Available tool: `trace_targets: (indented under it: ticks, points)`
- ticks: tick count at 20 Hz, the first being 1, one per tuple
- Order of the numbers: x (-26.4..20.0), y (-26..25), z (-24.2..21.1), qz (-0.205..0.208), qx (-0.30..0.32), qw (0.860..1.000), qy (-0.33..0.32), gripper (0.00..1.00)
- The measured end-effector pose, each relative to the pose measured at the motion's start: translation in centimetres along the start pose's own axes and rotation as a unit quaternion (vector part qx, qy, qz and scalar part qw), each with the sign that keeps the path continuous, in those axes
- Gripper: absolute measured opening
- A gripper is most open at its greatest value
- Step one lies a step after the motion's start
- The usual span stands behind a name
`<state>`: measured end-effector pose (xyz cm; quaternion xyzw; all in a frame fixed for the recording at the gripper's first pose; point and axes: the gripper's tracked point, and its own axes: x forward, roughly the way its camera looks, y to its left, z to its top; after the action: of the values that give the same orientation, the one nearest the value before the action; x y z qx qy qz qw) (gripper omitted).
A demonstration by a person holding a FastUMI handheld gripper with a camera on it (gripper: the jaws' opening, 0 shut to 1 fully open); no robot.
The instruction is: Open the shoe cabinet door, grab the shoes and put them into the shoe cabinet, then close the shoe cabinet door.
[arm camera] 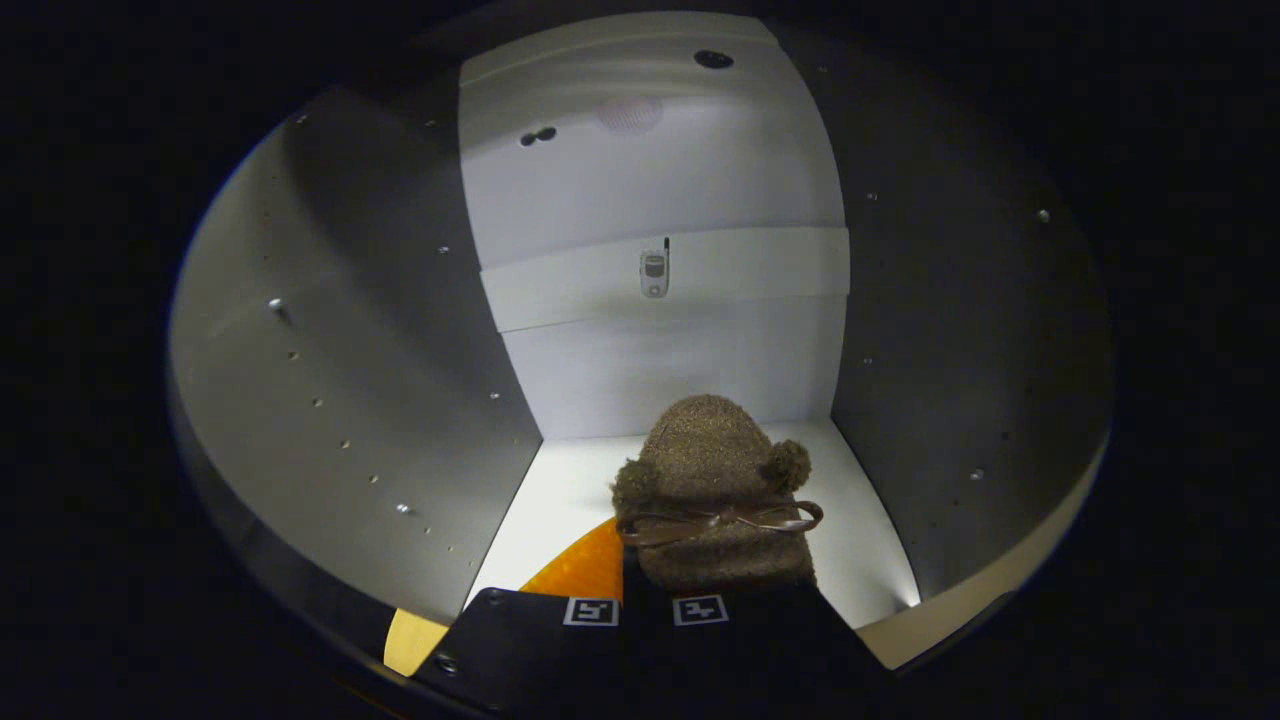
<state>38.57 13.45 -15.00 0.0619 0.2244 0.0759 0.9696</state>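
- One shoe, a brown fuzzy slipper with two small pompom ears and a thin ribbon bow across its top, sits inside the shoe cabinet, toe pointing to the far wall
- Its near end lies between the fingers of the gripper, which stand close together around it; whether both press on it I cannot tell
- An orange sole shows just left of the slipper, touching it, low on the pale cabinet floor
- Grey side walls with rows of small holes rise on the left and right
- On the far white back panel a pale band crosses the middle, with a small phone-shaped sticker on it
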Motion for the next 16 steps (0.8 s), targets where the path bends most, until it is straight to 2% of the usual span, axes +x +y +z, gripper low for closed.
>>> trace_targets:
  ticks: [5,12,16]
  points:
    - [4.4,-0.7,-1.5,-0.014,-0.004,1.0,0.026,0.05]
    - [6.9,-1.1,-3.0,-0.03,0.007,0.998,0.049,0.07]
    - [6.3,-0.7,-3.9,-0.029,0.008,0.997,0.07,0.16]
